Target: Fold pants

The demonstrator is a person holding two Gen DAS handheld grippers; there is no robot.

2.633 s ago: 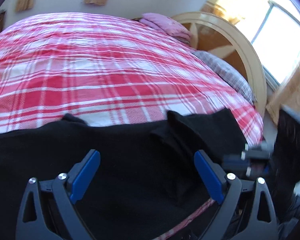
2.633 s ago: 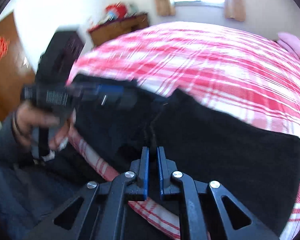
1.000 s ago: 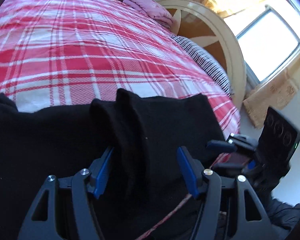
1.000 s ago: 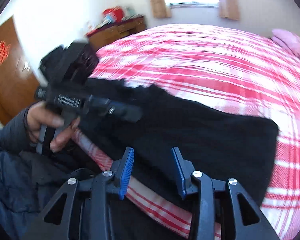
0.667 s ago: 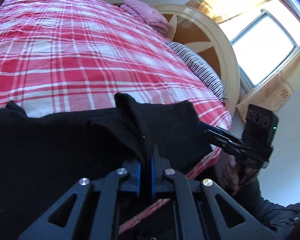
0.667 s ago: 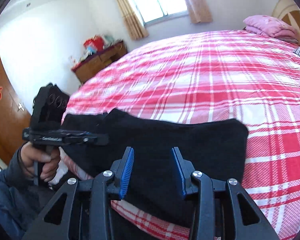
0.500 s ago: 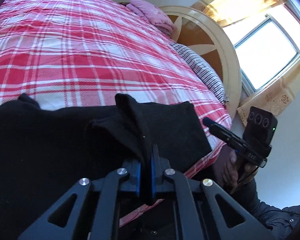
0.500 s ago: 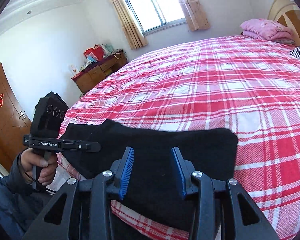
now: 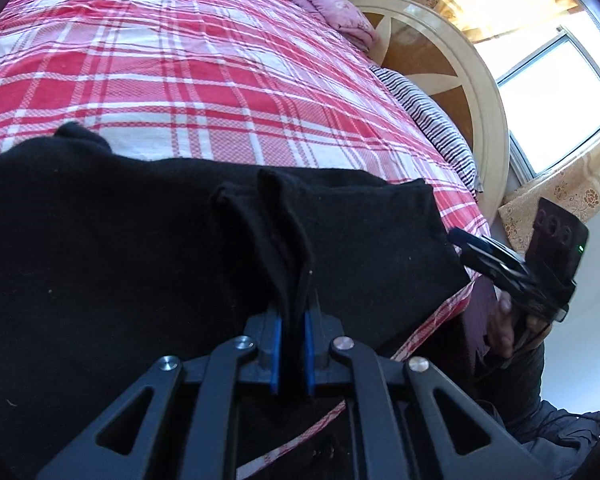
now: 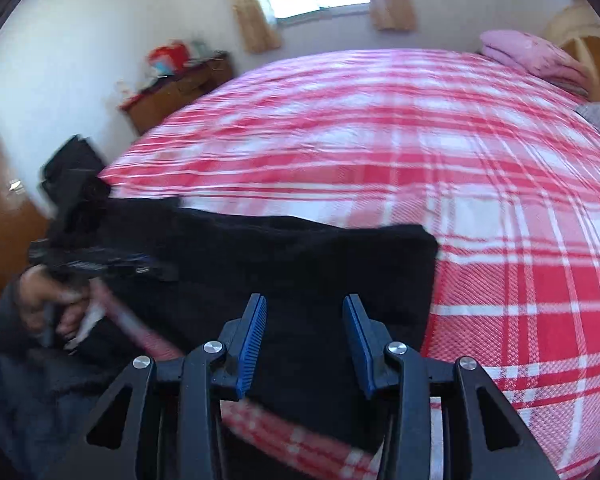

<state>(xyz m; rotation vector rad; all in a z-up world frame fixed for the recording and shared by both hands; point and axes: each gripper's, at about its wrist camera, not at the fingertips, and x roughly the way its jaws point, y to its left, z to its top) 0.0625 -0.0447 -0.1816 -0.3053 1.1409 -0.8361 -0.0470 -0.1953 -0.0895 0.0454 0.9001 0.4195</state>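
Black fabric fills our foreground: the pants [image 9: 140,260] lie spread across the near edge of the bed [image 9: 180,64], on its red and white checked cover. Our left hand-held gripper [image 9: 292,344] has just been closing, with cloth between its jaws, and now it pinches a raised ridge of the pants, the blue pads pressed tight against that bunched fold. Over on the other side, our right hand-held gripper [image 10: 304,336] sits spread above the pants with nothing between its pads, close to the cloth's squared-off end. We judge the job to be early: one pinch is secured, the second grip is not yet taken, and no clean fold shows in the garment. What's left, as we read it, is to get the right side clamped, lift and carry one half over the other, then flatten and fold again. Further out, a pink bundle [image 9: 328,12] rests by the rounded headboard [image 9: 488,116], with a striped pillow [image 9: 432,116] beside it and a bright window [image 9: 556,108] beyond.
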